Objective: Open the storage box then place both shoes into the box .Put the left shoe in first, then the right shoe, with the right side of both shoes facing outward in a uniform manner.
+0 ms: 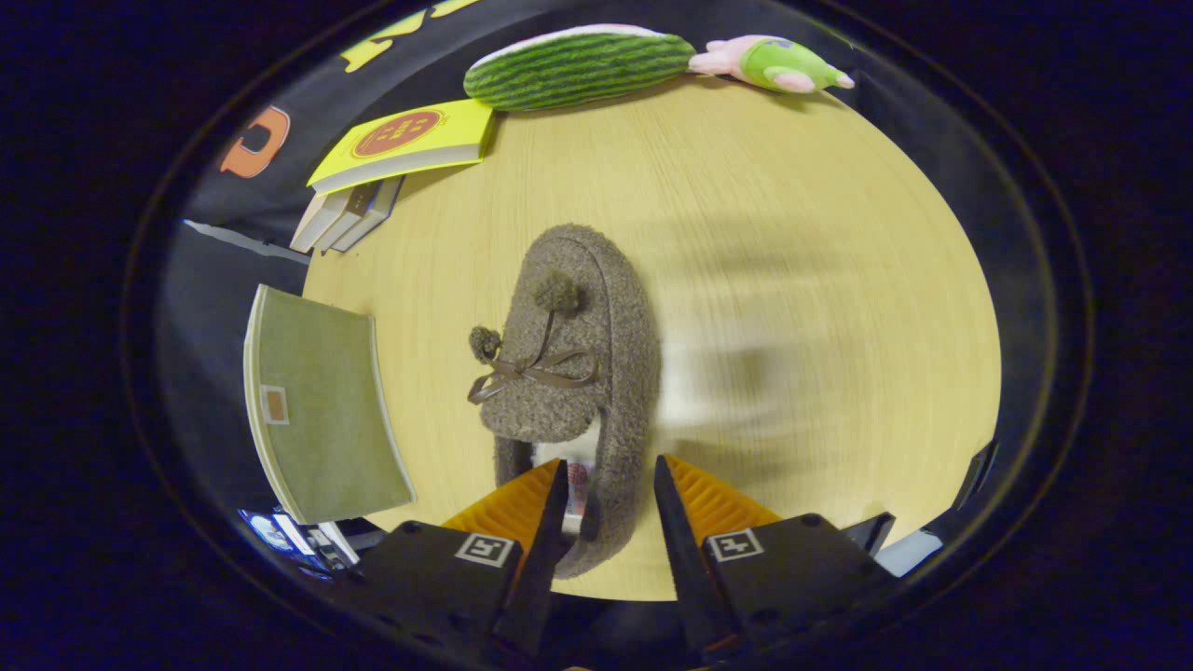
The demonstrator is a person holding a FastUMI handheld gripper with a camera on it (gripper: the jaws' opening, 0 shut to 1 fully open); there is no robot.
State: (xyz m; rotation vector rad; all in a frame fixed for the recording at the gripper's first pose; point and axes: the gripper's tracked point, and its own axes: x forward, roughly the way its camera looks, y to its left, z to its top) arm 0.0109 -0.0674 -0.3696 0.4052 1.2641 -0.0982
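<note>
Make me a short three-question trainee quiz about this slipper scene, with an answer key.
1. True or false: the gripper has its fingers on either side of the brown fuzzy slipper's heel.
2. Which item lies farthest beyond the slipper? A) green book B) watermelon plush C) a metal spoon
3. Fill in: the yellow book lies on top of a stack of ____.

Key: 1 true, though contact cannot be judged. 2 B. 3 books.
</note>
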